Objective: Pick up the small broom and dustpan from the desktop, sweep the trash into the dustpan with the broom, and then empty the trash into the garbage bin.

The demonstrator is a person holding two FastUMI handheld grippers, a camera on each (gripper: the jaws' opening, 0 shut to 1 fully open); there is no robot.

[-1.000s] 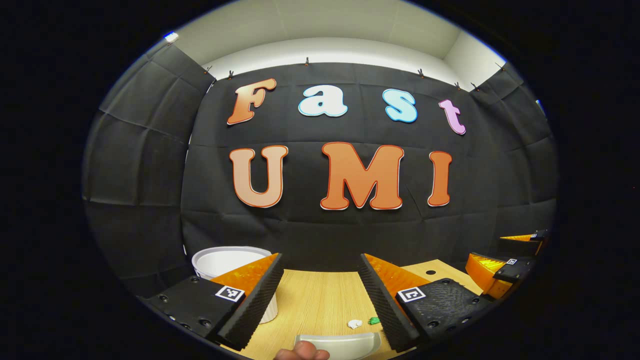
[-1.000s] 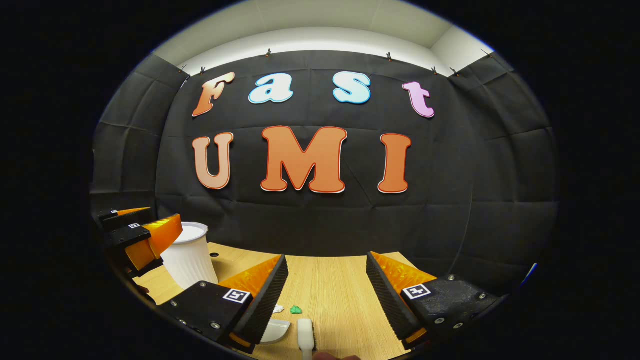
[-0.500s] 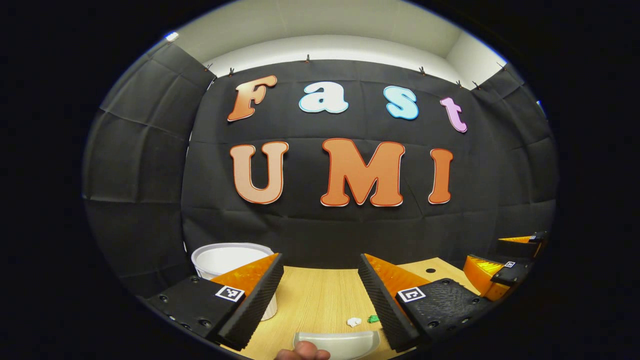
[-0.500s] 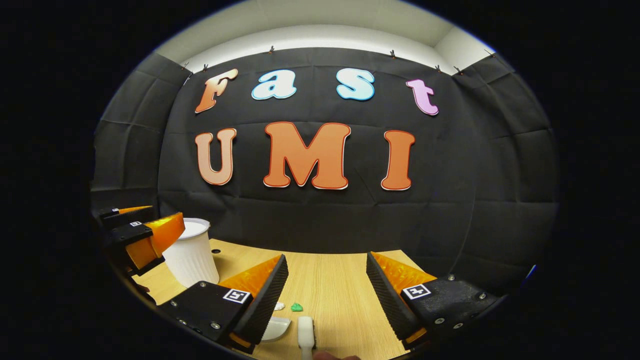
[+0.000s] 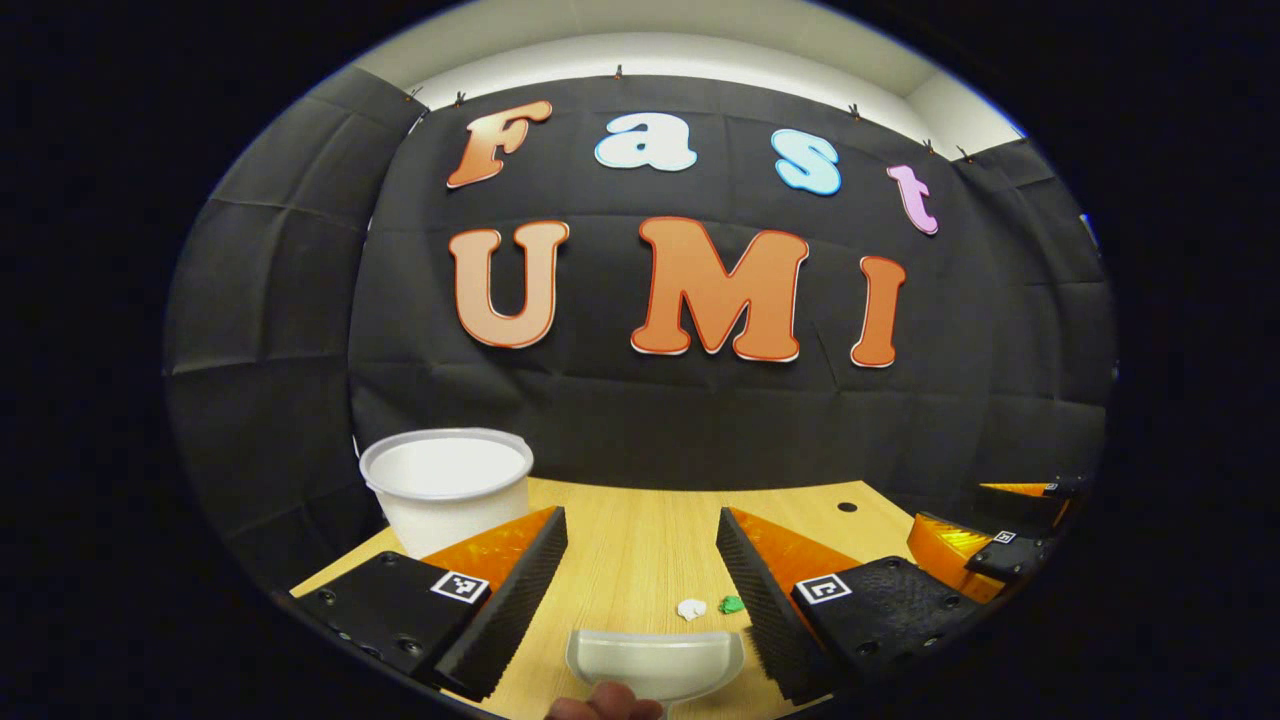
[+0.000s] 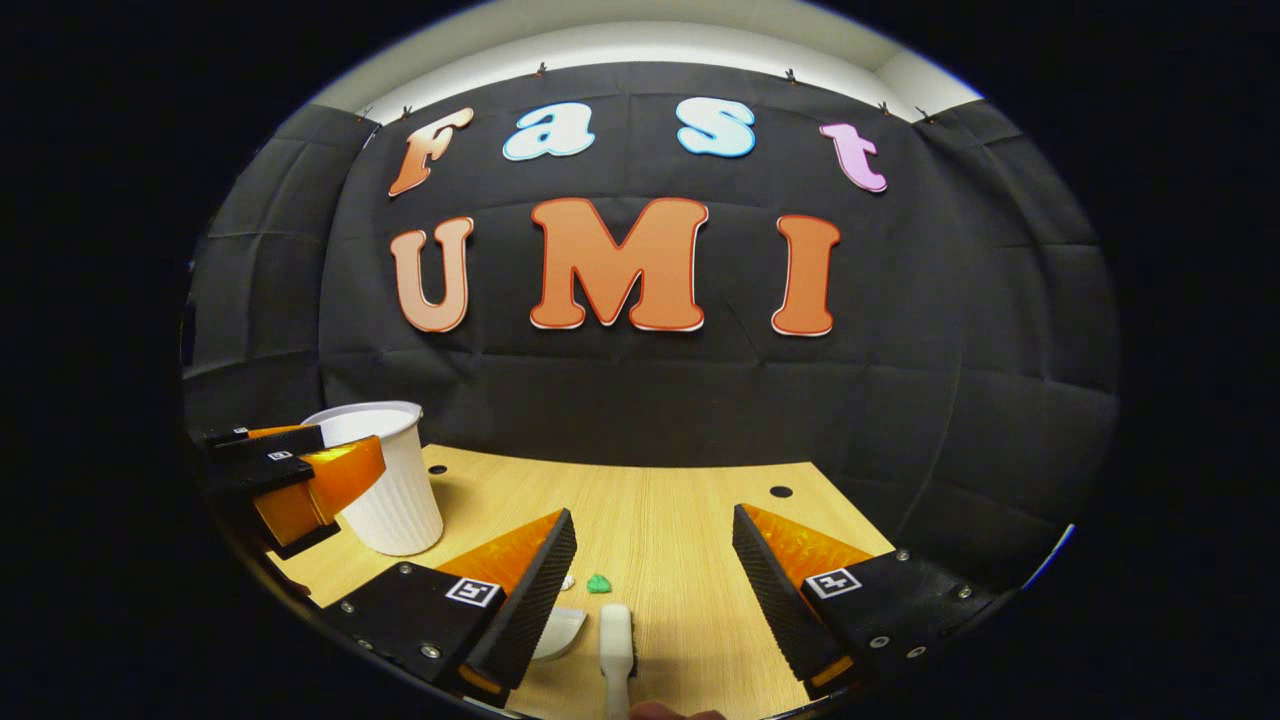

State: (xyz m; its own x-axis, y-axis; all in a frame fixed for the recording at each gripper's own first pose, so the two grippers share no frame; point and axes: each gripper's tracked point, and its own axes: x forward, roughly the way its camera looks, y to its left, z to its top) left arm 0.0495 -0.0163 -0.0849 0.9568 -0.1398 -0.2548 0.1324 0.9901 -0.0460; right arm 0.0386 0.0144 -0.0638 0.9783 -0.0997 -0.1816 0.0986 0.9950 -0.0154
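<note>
A pale dustpan (image 5: 655, 662) lies on the wooden desktop (image 5: 640, 540) just below my open left gripper (image 5: 640, 520), with nothing between the fingers. A white scrap (image 5: 690, 609) and a green scrap (image 5: 732, 604) rest right beyond the pan's rim. In the right gripper view the white broom (image 6: 616, 645) lies lengthwise on the desk under my open right gripper (image 6: 655, 520), beside the dustpan's corner (image 6: 560, 630) and the green scrap (image 6: 599, 583). The white ribbed garbage bin (image 5: 447, 485) stands upright at the back left. A person's fingertip (image 5: 600, 705) shows at the bottom edge.
The bin (image 6: 385, 480) stands close behind the left gripper (image 6: 345, 448) in the right gripper view. The right gripper (image 5: 955, 510) shows at the far right of the left gripper view. Small round holes (image 6: 780, 491) mark the desk's far side, which ends at the black cloth wall.
Both views have tipped downward, so more desk shows and the bin, dustpan, broom and scraps sit higher in view. Both grippers stay open; nothing was taken hold of.
</note>
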